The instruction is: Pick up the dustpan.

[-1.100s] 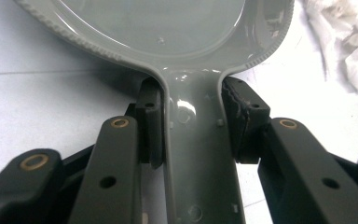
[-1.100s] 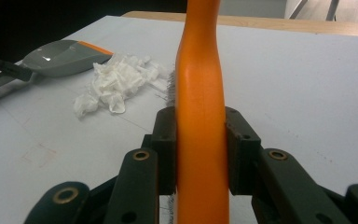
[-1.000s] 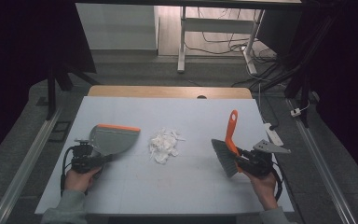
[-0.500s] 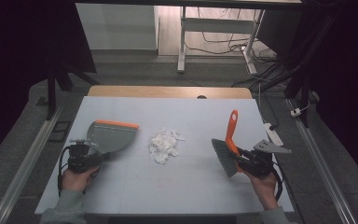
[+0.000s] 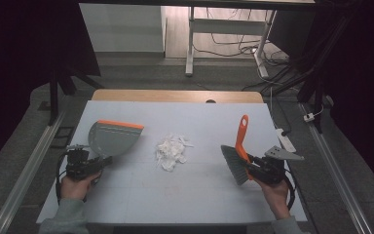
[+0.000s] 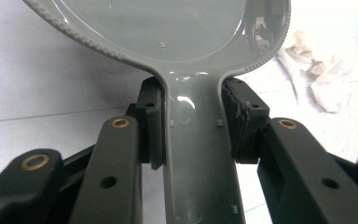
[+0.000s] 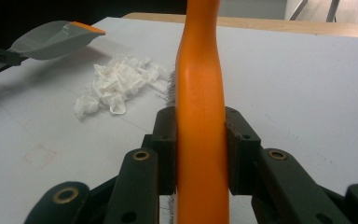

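A grey dustpan [image 5: 112,139] with an orange lip is held by its handle [image 6: 198,154] in my left gripper [image 5: 97,163], which is shut on it at the table's left. Its mouth faces right, toward a pile of white paper scraps [image 5: 171,150] at the table's middle. On the right, my right gripper [image 5: 253,165] is shut on the orange handle [image 7: 200,93] of a hand brush [image 5: 237,156], whose grey bristles point left toward the pile. In the right gripper view the scraps [image 7: 119,84] lie ahead to the left, and the dustpan [image 7: 56,42] is beyond them.
The pale table top [image 5: 175,204] has a wooden strip [image 5: 175,95] along its far edge. A white power strip [image 5: 285,141] lies at the right edge. Metal rails run down both sides, and a white stand [image 5: 190,44] is on the floor behind.
My left hand and the dustpan have shifted a little to the left, away from the scraps. The right hand and the brush have kept still.
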